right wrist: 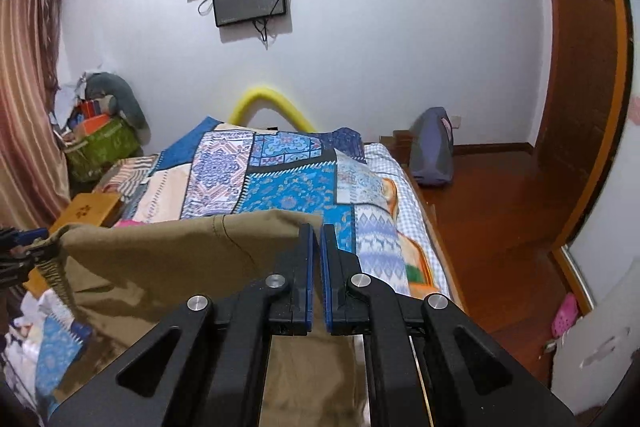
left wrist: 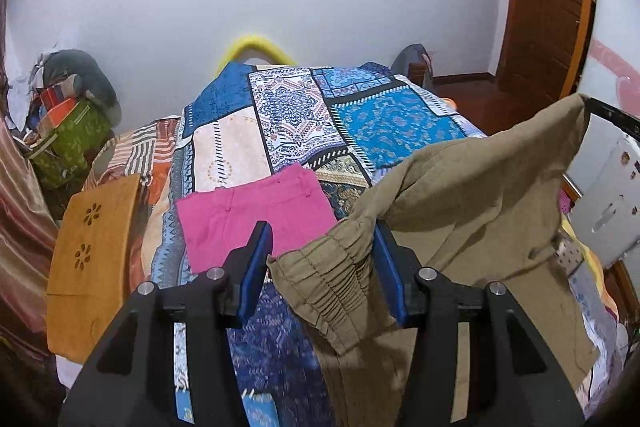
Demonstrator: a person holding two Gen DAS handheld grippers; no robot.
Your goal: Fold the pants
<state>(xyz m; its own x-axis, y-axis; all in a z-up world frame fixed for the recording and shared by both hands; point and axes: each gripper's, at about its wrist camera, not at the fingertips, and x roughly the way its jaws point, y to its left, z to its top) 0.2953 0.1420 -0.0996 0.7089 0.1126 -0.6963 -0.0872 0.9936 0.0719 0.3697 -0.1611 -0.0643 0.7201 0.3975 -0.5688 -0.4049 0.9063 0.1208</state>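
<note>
Khaki pants [left wrist: 472, 195] hang stretched in the air between my two grippers, above the bed. My left gripper [left wrist: 320, 229] has its blue pads about half apart, pressed on the bunched elastic waistband [left wrist: 332, 279]. The rest of the cloth droops below and to the right. In the right wrist view my right gripper [right wrist: 317, 227] is shut on the top edge of the khaki pants [right wrist: 180, 259]. The left gripper [right wrist: 24, 247] shows there at the far left, holding the gathered waistband corner. A folded pink garment [left wrist: 256, 215] lies flat on the bed beyond the left gripper.
The bed has a blue patchwork cover [left wrist: 360, 123] and runs toward the white wall. An orange wooden board [left wrist: 92, 247] lies at its left side, with a green basket [left wrist: 68, 147] of clutter behind it. Wooden floor [right wrist: 500, 219], a grey bag [right wrist: 432, 151] and a brown door [right wrist: 580, 67] are to the right.
</note>
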